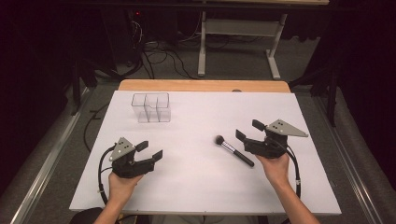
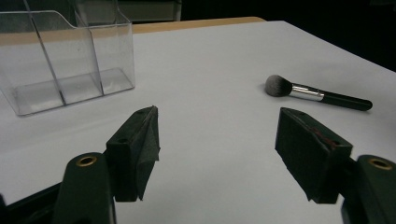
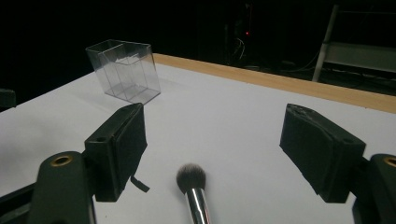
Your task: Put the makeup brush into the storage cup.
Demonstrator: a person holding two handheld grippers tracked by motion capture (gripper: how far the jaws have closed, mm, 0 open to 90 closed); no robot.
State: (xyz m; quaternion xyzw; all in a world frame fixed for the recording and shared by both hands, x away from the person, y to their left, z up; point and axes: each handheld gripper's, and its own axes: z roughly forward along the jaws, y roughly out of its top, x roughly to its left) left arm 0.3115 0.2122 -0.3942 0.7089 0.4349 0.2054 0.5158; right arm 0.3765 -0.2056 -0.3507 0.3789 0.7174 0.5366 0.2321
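White table [image 1: 196, 186], both grippers' fingers spread wide, empty; right gripper [image 1: 248, 130] beside brush [image 1: 233, 150].

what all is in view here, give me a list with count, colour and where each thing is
makeup brush: one, black handle, silver ferrule, dark bristles, lying flat on the sheet just ahead of the right gripper
clear organizer: one, transparent, with compartments, standing at the far left of the sheet
white sheet: one, white, covering the table
table edge: one, wood-coloured, showing past the sheet's far side
metal frame: one, pale grey, on the floor beyond the table
cables: several, black, on the floor beyond the table
left gripper: one, black, jaws apart, near left
right gripper: one, black, jaws apart, right side
hands: two, each holding a gripper
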